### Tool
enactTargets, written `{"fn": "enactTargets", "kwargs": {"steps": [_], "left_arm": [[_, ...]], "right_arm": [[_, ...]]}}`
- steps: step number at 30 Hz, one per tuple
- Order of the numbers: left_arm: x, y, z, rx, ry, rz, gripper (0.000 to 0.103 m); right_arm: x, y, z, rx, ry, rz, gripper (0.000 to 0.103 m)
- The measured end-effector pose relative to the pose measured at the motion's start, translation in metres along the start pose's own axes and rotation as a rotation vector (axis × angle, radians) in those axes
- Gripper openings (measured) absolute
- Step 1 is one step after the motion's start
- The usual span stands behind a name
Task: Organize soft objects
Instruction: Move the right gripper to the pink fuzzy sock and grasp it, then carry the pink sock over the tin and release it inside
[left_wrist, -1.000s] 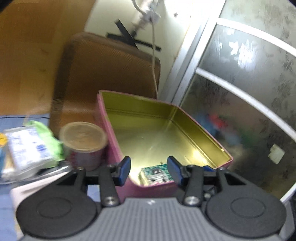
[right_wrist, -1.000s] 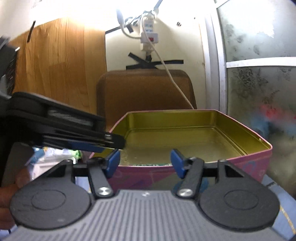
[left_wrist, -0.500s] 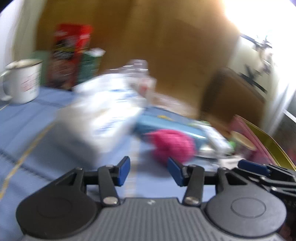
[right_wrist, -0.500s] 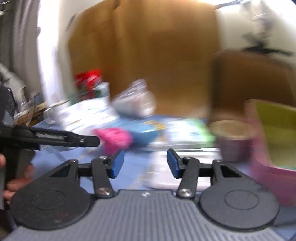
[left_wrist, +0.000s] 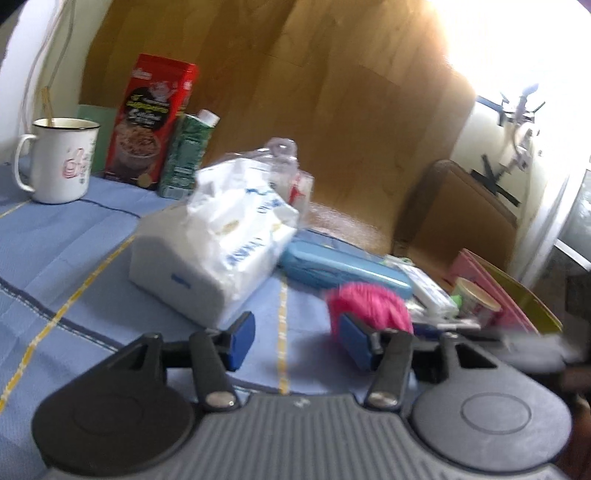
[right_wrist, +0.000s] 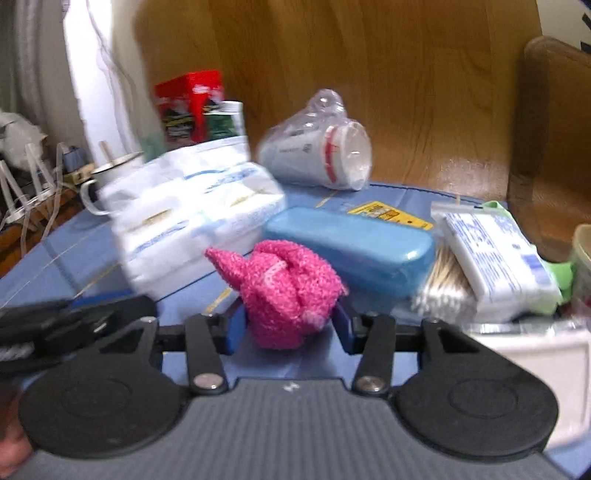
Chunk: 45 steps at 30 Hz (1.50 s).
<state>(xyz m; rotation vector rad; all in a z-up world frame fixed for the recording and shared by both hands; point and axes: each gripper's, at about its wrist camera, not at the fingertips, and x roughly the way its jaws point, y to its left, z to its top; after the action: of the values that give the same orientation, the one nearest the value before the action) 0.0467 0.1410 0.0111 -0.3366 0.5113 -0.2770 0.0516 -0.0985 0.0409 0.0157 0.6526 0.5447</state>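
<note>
Both hand-held grippers have swung from the pink tin to the bench: the right hand-held gripper (right_wrist: 286, 326) closes around the fluffy pink knitted bundle (right_wrist: 286, 290), the left hand-held gripper (left_wrist: 295, 341) opens empty beside it.

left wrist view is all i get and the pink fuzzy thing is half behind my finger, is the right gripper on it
Observer: The pink fuzzy thing sits inside the right gripper. Its jaws are closing, and the pads do not seem to press on it yet.
Operator: whats past the blue case on the right, just blur here
Observer: A bag of cotton swabs lies against the blue case, tucked under a white packet.
Operator: and the clear stuff behind my tissue pack
Observer: That is a stack of cups in clear wrap, lying on its side behind the tissue pack.
</note>
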Motion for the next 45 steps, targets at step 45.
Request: {"fn": "enactTargets", "kwargs": {"steps": [45], "left_arm": [[0.141,-0.353,-0.019,0.41,0.163,-0.342,0.067]], "right_arm": [[-0.18,-0.199,-0.067,0.165,-0.314,-0.664,0.059]]}}
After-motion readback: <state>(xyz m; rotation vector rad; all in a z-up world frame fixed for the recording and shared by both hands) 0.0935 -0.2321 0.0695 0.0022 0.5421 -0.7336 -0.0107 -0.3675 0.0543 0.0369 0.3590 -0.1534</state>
